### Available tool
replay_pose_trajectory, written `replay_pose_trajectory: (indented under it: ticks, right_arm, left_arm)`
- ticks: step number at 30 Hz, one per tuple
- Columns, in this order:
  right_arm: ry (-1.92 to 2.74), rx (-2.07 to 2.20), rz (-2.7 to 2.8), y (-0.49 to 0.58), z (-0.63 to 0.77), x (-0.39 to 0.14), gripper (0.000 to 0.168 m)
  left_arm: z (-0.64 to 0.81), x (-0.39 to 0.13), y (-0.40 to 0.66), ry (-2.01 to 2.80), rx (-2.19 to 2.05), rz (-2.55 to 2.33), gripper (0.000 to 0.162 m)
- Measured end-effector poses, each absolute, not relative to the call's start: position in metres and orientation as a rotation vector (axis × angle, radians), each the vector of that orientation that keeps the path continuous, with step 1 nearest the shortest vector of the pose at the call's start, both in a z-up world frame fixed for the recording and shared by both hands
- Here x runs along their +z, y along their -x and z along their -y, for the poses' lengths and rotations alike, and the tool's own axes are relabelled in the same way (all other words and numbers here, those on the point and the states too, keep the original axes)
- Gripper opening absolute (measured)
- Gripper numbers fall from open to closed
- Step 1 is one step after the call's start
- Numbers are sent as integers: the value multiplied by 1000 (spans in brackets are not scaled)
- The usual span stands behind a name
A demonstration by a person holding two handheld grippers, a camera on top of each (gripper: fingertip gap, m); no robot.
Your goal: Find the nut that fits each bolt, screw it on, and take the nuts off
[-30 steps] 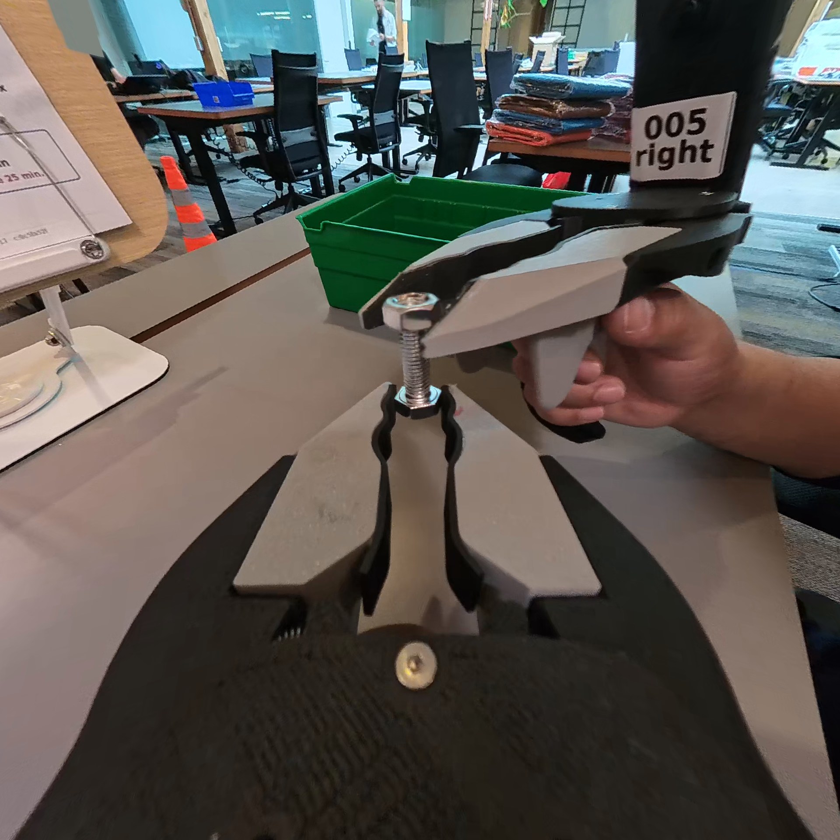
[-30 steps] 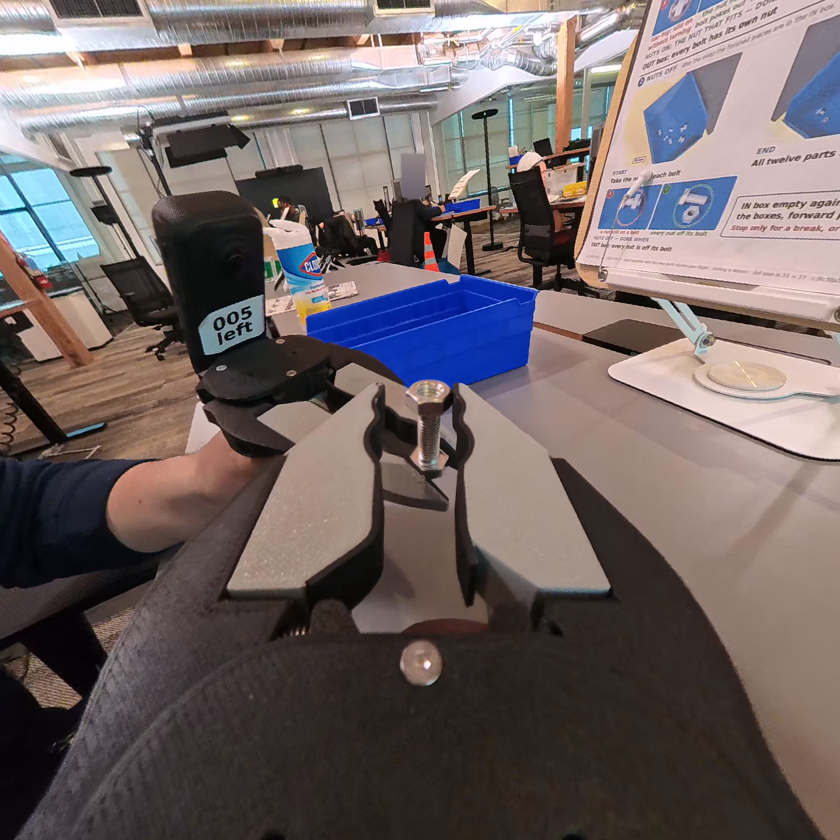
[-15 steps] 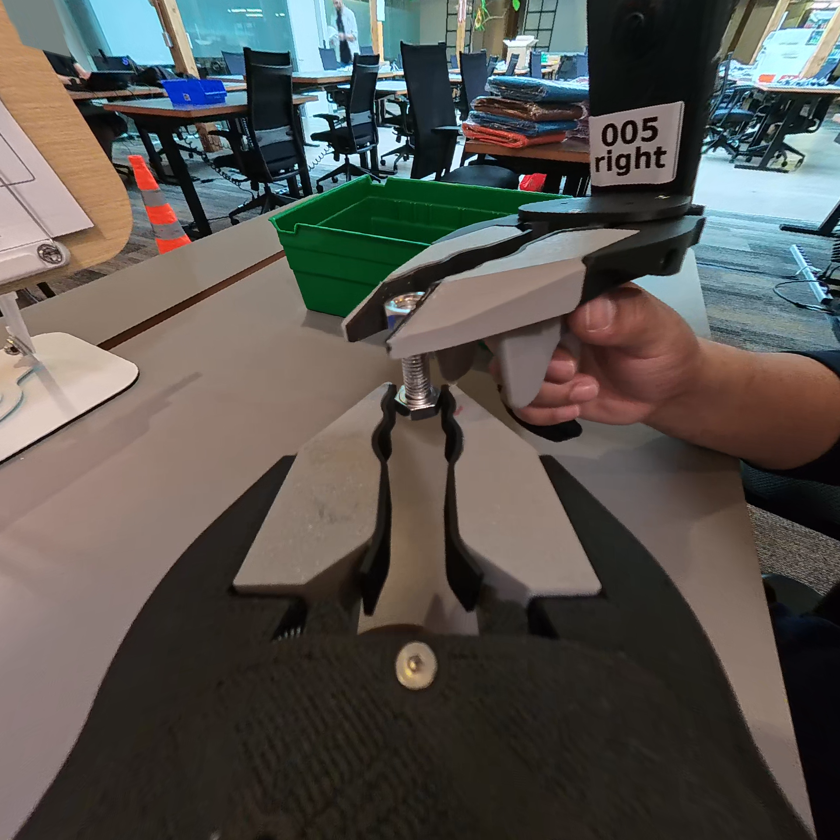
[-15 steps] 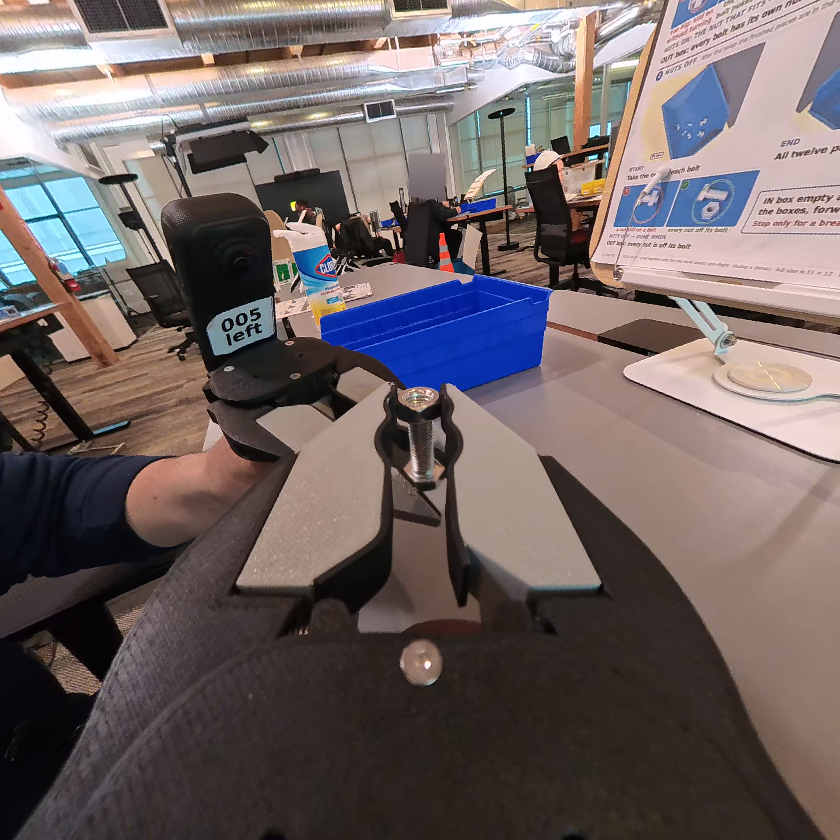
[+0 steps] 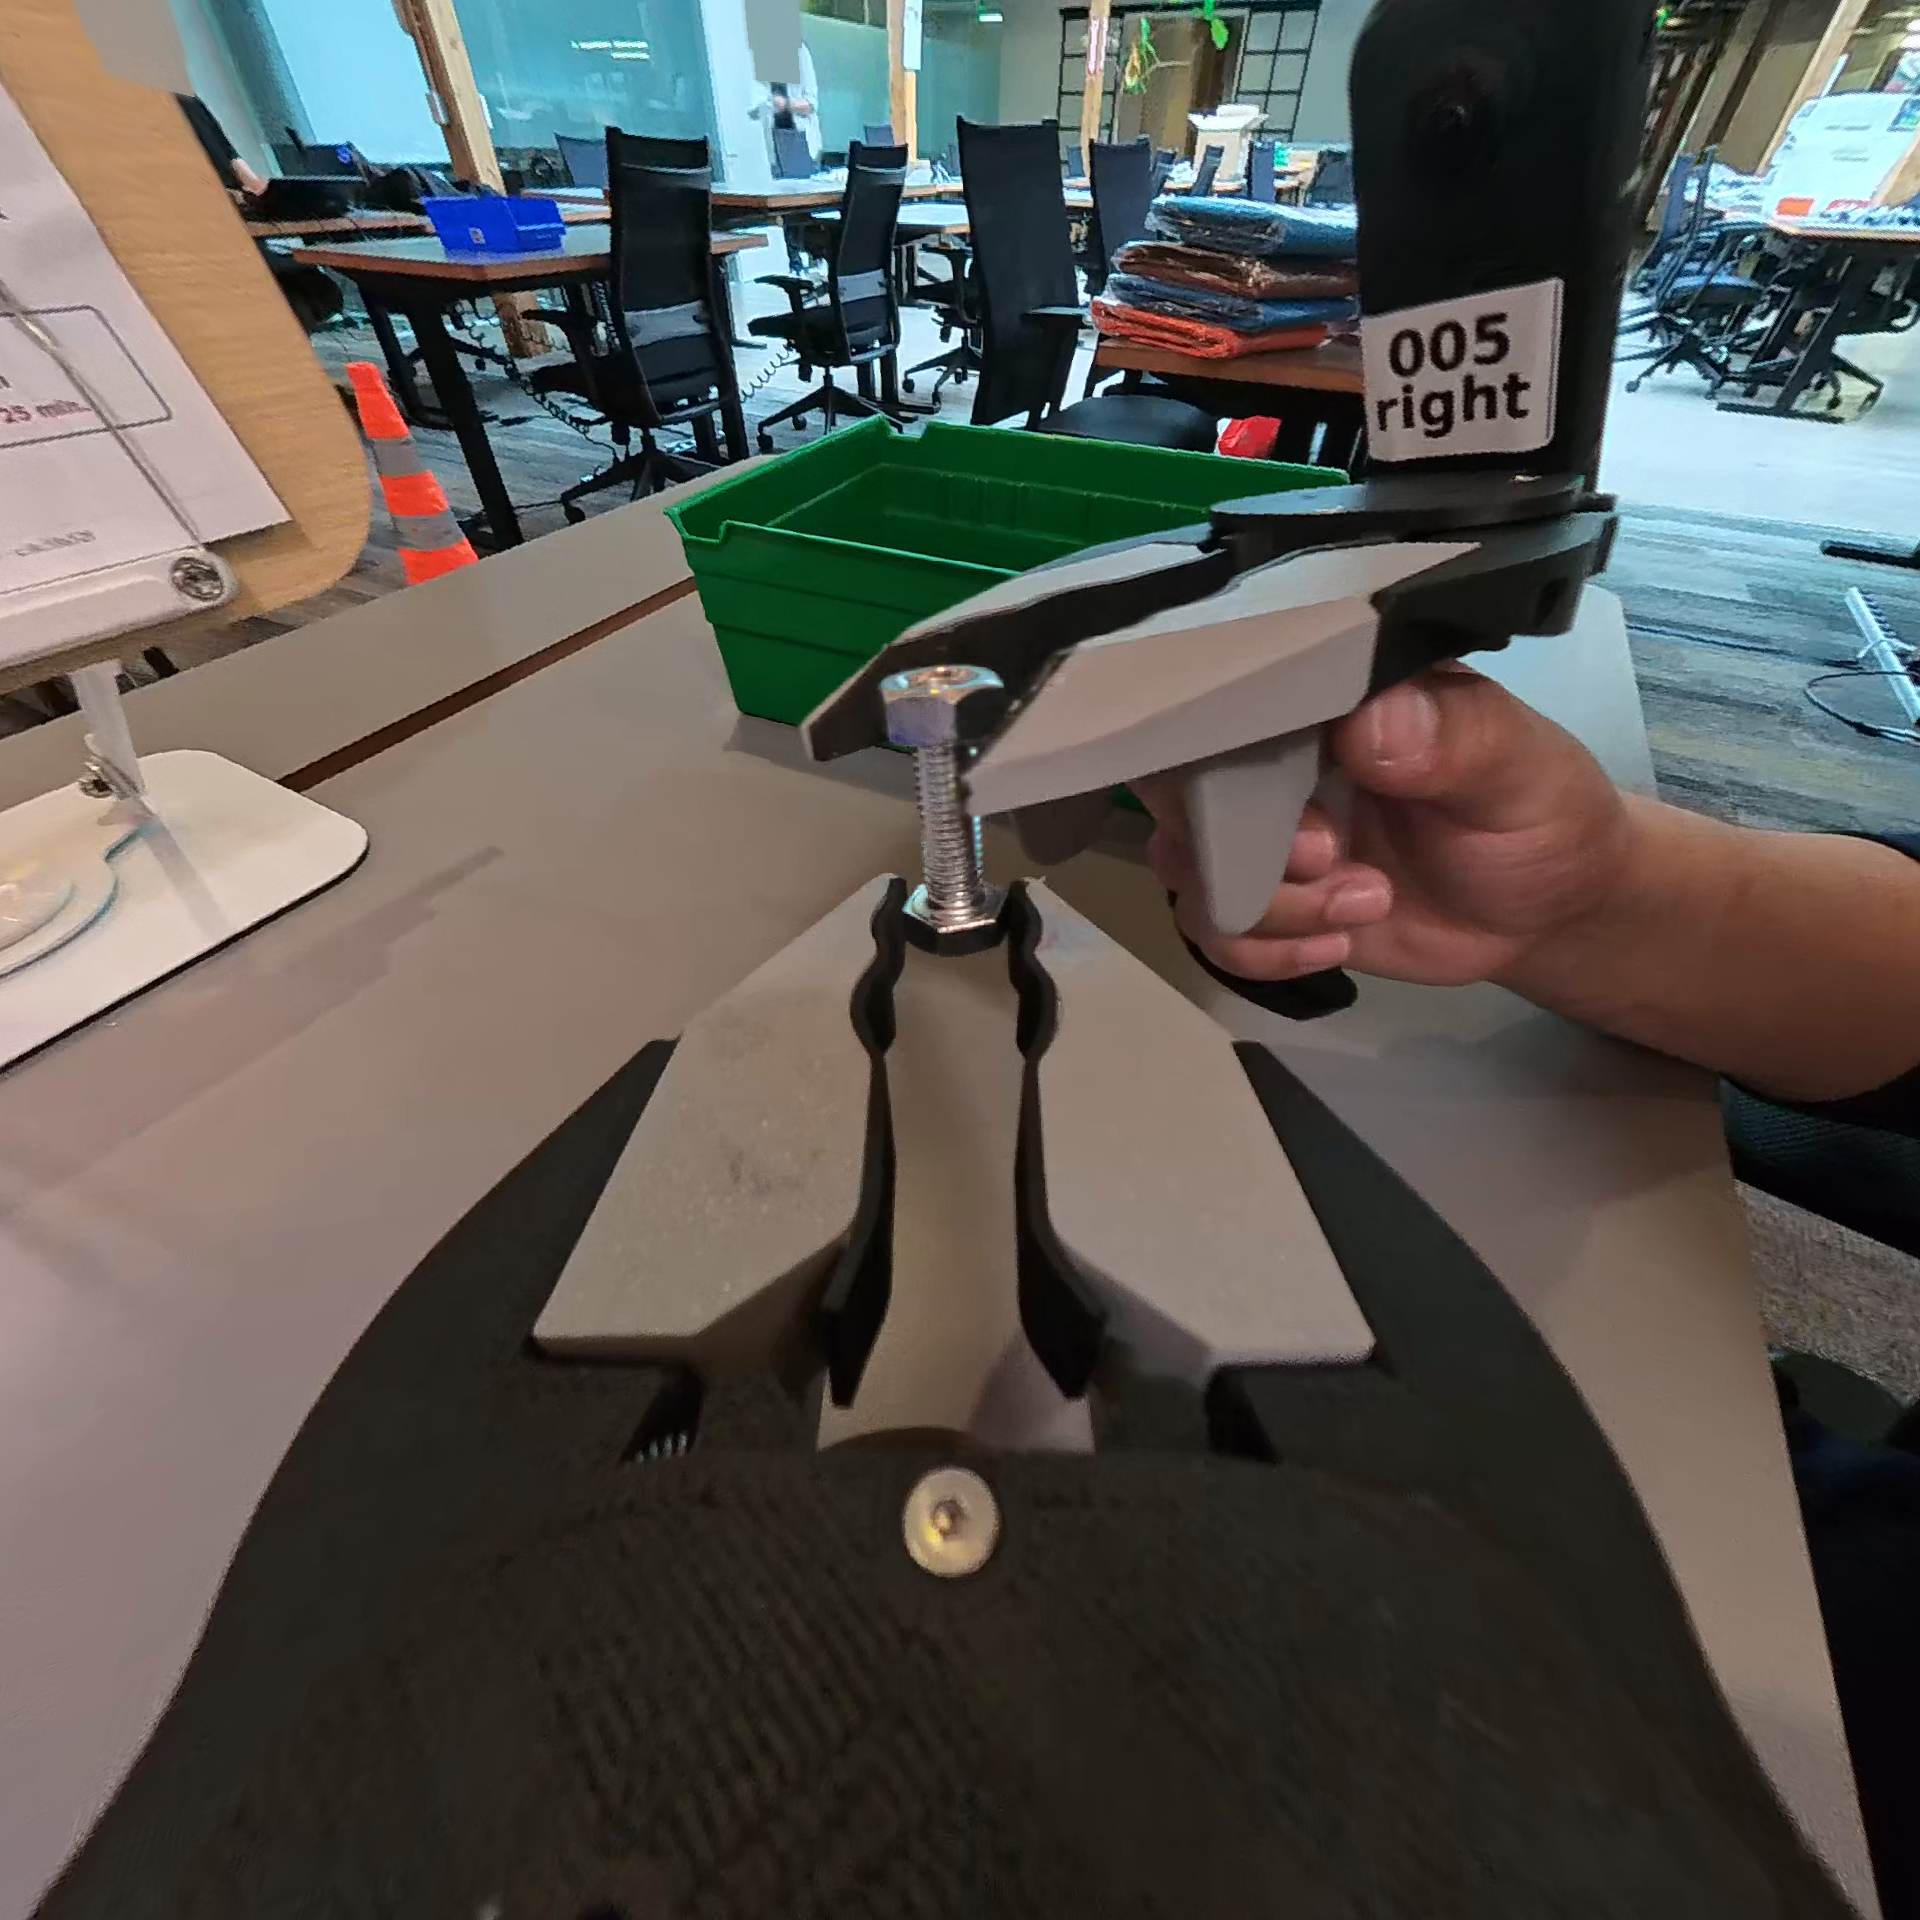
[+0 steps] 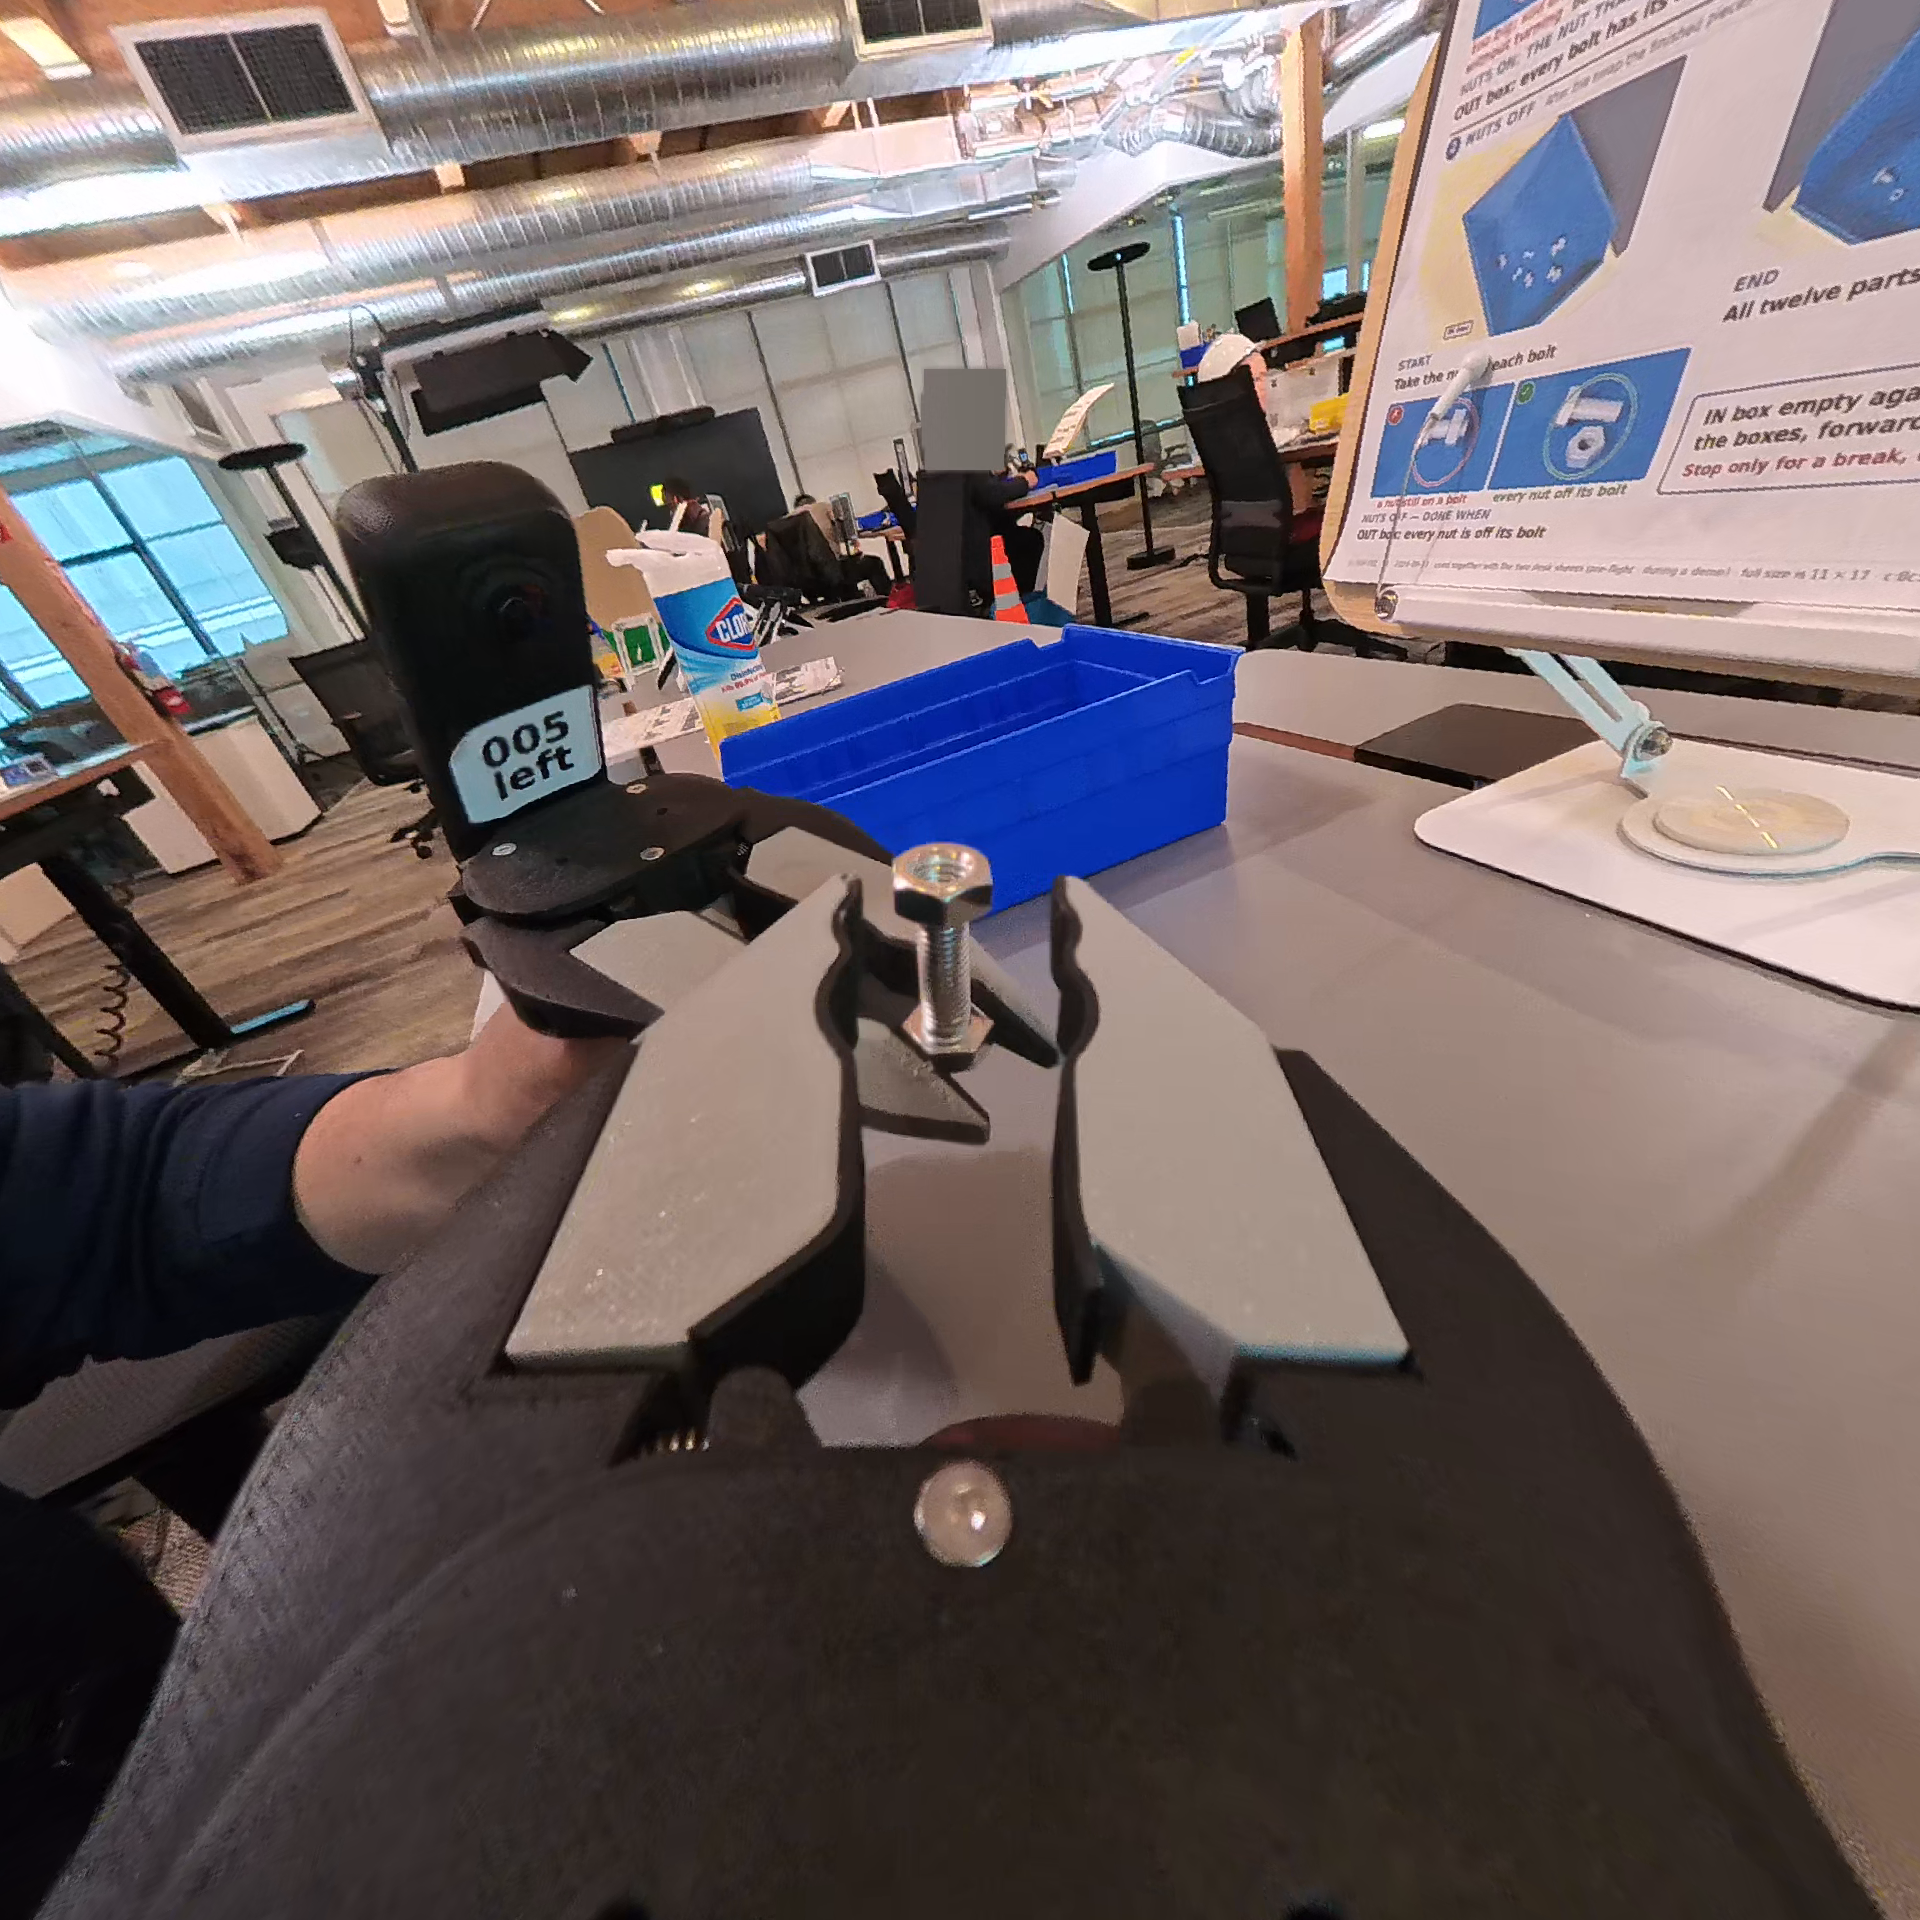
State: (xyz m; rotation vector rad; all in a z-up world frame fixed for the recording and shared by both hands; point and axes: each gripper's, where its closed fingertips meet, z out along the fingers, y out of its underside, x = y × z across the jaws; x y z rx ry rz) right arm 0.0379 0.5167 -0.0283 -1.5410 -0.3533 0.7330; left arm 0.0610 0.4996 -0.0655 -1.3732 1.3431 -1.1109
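Observation:
A silver bolt (image 5: 948, 831) stands upright above the grey table (image 5: 468, 935). My left gripper (image 5: 953, 920) is shut on its hex head (image 5: 951, 927) at the bottom. A nut (image 5: 940, 698) sits at the top end of the thread. My right gripper (image 5: 904, 748) comes in level from the right at the height of the nut. In the right wrist view my right gripper (image 6: 951, 914) is open, its fingers (image 6: 727, 1091) on either side of the nut (image 6: 940, 878) with gaps. The left gripper (image 6: 971, 1060) holds the bolt (image 6: 943, 977) from below.
A green bin (image 5: 831, 582) stands behind the bolt in the left wrist view. A blue bin (image 6: 987, 758) stands behind it in the right wrist view, with a wipes canister (image 6: 717, 655) beyond. An instruction sheet stand (image 6: 1662, 312) on a white base (image 6: 1558, 873) is beside it. The grippers' ends are close to 4 cm from one another.
Half a second ago my right gripper was shut on the nut; now its fingers have opened away from it. My left gripper still holds the bolt head.

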Motion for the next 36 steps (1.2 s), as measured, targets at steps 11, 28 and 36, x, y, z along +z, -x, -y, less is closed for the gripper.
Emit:
replay_pose_trajectory:
  ticks: [11, 28, 36]
  right_arm:
    - [1539, 643, 386, -34, -517, -29, 34]
    - [1517, 740, 366, -39, -514, -24, 16]
    - [1474, 538, 350, -68, -500, 3, 15]
  left_arm:
    - [-510, -72, -60, 1417, -1071, -1324, 17]
    - [-498, -72, -64, 1405, -1135, -1366, 17]
    - [-502, -81, -63, 1423, -1115, -1382, 17]
